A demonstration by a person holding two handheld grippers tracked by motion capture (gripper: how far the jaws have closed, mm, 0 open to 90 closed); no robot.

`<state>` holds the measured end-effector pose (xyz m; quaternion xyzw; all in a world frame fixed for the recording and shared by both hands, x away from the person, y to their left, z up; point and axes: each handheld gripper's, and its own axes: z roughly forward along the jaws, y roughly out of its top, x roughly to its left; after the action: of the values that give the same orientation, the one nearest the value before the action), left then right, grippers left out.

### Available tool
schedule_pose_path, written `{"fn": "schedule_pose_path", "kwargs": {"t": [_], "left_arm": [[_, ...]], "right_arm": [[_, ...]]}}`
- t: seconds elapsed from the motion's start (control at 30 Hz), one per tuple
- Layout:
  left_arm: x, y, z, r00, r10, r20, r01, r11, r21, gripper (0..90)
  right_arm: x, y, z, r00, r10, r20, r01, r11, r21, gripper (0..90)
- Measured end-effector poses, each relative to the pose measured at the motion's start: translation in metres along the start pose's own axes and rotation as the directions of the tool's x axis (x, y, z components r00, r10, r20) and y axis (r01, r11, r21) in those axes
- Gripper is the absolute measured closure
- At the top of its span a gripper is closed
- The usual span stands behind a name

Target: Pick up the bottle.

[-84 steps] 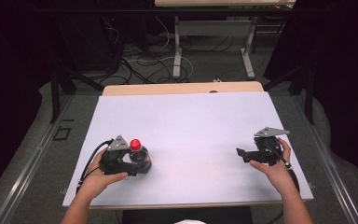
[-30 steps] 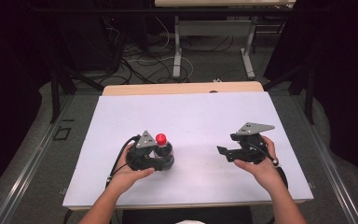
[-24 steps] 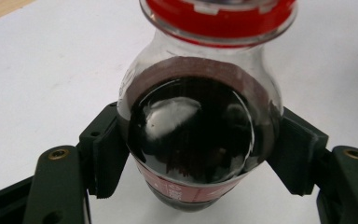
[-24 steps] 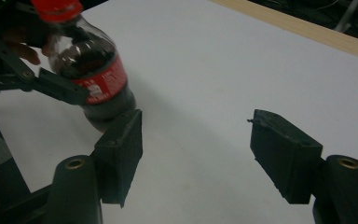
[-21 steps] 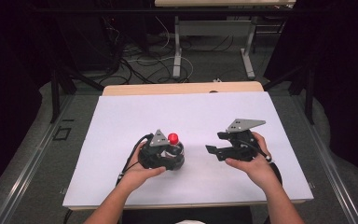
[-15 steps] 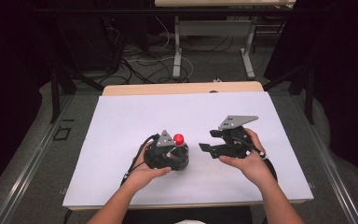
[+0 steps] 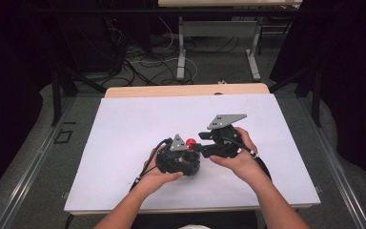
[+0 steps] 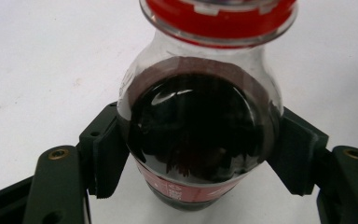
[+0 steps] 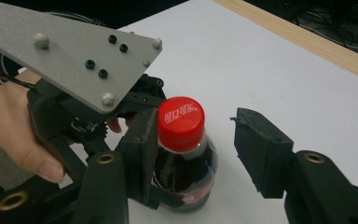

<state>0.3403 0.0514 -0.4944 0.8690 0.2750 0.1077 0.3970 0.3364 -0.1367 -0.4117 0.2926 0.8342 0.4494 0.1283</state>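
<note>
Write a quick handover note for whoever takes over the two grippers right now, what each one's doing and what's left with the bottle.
Left gripper: shut on the bottle, fingers clamped on its dark body; it stands upright on the white table.
Right gripper: jaws have just been closing around the red cap; one finger is at the cap, the other apart from it.
Done: bottle held and steadied.
Left: probably grip the cap and twist it off.

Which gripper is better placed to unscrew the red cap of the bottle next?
Probably the right gripper: its jaws, just closing, stand on both sides of the red cap, one beside it, the other apart. The left gripper is shut on the bottle body, steadying it.
</note>
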Motion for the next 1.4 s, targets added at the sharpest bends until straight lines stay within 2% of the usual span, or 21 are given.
{"fn": "schedule_pose_path", "kwargs": {"t": [0.07,0.5,0.57,0.63,0.67,0.8,0.87,0.97,1.0,1.03,1.07,1.1,1.13,1.17,1.2,1.23,1.27,1.3,1.33,1.37,1.4], "left_arm": [[-0.002,0.000,0.001,1.0000,0.002,0.003,-0.002,1.0000,0.001,30.0],[-0.008,0.003,-0.001,0.9996,0.024,0.016,-0.024,0.9997,0.006,30.0],[-0.008,0.003,-0.001,0.9993,0.033,0.015,-0.033,0.9994,0.002,30.0],[-0.009,0.003,-0.002,0.9991,0.037,0.022,-0.037,0.9993,0.002,30.1],[-0.009,0.003,-0.004,0.9987,0.035,0.035,-0.036,0.9992,0.018,30.1],[-0.009,0.001,-0.006,0.9981,0.045,0.042,-0.045,0.9990,0.000,30.1],[-0.008,0.000,-0.008,0.9963,0.061,0.061,-0.062,0.9979,0.019,30.1],[-0.008,0.000,-0.009,0.9945,0.076,0.072,-0.077,0.9969,0.016,30.1],[-0.008,-0.001,-0.010,0.9930,0.071,0.094,-0.073,0.9972,0.016,30.1],[-0.009,-0.002,-0.010,0.9932,0.074,0.089,-0.075,0.9972,0.005,30.1],[-0.008,-0.001,-0.012,0.9912,0.091,0.095,-0.093,0.9955,0.015,30.0],[-0.009,-0.002,-0.012,0.9911,0.096,0.092,-0.097,0.9952,0.011,30.1],[-0.009,-0.001,-0.013,0.9909,0.095,0.095,-0.097,0.9952,0.016,30.0],[-0.009,-0.001,-0.013,0.9909,0.095,0.095,-0.097,0.9952,0.016,30.0],[-0.009,-0.001,-0.013,0.9906,0.097,0.096,-0.099,0.9950,0.014,30.0],[-0.009,-0.001,-0.014,0.9904,0.100,0.096,-0.102,0.9947,0.017,30.0],[-0.009,-0.001,-0.015,0.9922,0.083,0.093,-0.084,0.9964,0.011,30.0],[-0.008,0.000,-0.015,0.9926,0.084,0.088,-0.085,0.9964,0.009,30.0],[-0.008,0.000,-0.015,0.9926,0.084,0.088,-0.085,0.9964,0.009,30.0],[-0.008,-0.001,-0.015,0.9939,0.065,0.089,-0.066,0.9978,0.004,30.0],[-0.007,-0.001,-0.015,0.9960,0.059,0.067,-0.059,0.9982,0.000,30.0]], "right_arm": [[0.001,0.001,0.002,1.0000,0.007,-0.001,-0.007,1.000,0.020,52.6],[0.006,-0.003,0.014,0.9996,0.022,-0.020,-0.022,1.000,0.014,60.5],[0.006,-0.003,0.013,0.9997,0.007,-0.022,-0.006,0.999,0.035,61.0],[0.007,-0.003,0.013,0.9995,-0.003,-0.032,0.004,1.000,0.024,61.3],[0.006,-0.003,0.013,0.9991,-0.010,-0.042,0.011,1.000,0.027,61.4],[0.004,-0.002,0.012,0.9961,-0.036,-0.080,0.039,0.999,0.029,61.7],[0.002,-0.001,0.012,0.9913,-0.070,-0.111,0.073,0.997,0.023,61.7],[-0.001,-0.001,0.012,0.9801,-0.112,-0.164,0.117,0.993,0.024,61.7],[-0.002,0.000,0.012,0.9739,-0.123,-0.191,0.131,0.991,0.033,61.7],[-0.003,0.000,0.012,0.9673,-0.139,-0.212,0.147,0.989,0.023,61.7],[-0.004,0.001,0.012,0.9592,-0.158,-0.235,0.170,0.985,0.033,61.7],[-0.006,0.002,0.013,0.9456,-0.202,-0.255,0.211,0.977,0.010,61.6],[-0.007,0.002,0.013,0.9372,-0.217,-0.273,0.227,0.974,0.003,61.6],[-0.007,0.002,0.013,0.9372,-0.217,-0.273,0.227,0.974,0.003,61.6],[-0.009,0.003,0.012,0.9279,-0.234,-0.290,0.245,0.970,0.000,61.2],[-0.008,0.003,0.012,0.9249,-0.242,-0.293,0.251,0.968,-0.007,61.0],[-0.008,0.003,0.012,0.9269,-0.242,-0.287,0.250,0.968,-0.011,60.2],[-0.007,0.003,0.011,0.9348,-0.222,-0.277,0.231,0.973,-0.003,55.8],[-0.006,0.003,0.011,0.9365,-0.220,-0.273,0.227,0.974,-0.008,52.8],[-0.004,0.003,0.010,0.9456,-0.203,-0.254,0.207,0.978,-0.011,51.3],[-0.001,0.003,0.008,0.9524,-0.187,-0.241,0.188,0.982,-0.021,50.1]]}}
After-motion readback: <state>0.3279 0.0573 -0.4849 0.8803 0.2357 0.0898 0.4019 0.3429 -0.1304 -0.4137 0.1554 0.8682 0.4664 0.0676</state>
